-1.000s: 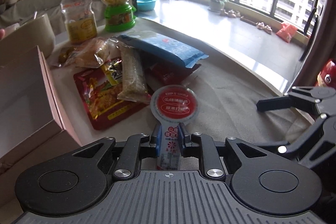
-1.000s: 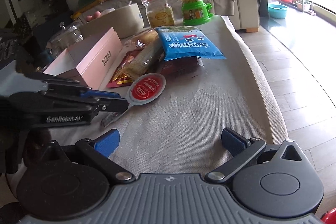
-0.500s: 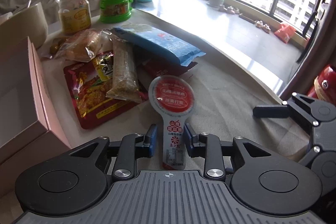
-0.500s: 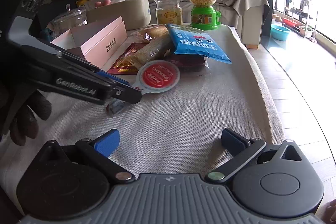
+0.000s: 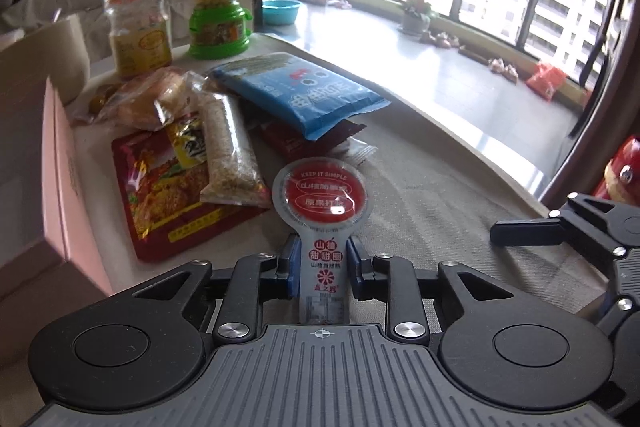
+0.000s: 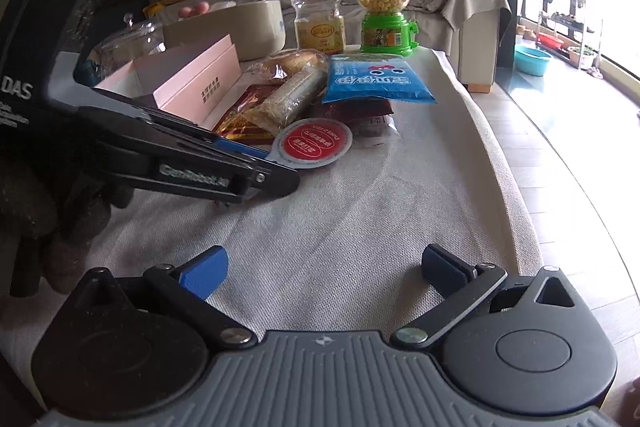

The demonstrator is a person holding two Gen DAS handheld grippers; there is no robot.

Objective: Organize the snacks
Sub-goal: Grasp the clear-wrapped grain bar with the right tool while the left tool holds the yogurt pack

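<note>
Lollipop-shaped snack (image 5: 320,203) sits between left gripper (image 5: 323,263) pads, round red top over cloth (image 6: 360,219), near snack pile. Jaws closing on stem. Right gripper (image 6: 324,265) wide apart, holding nothing.

The lollipop-shaped snack (image 5: 319,195) has its lower end hidden behind the left gripper (image 5: 320,261) body, and the fine print on its stem is too small to read. The pink box (image 5: 52,163) is cut off by the left edge of the left wrist view. Under the blue bag (image 6: 376,83), the dark red packet (image 6: 360,113) is mostly covered.
</note>
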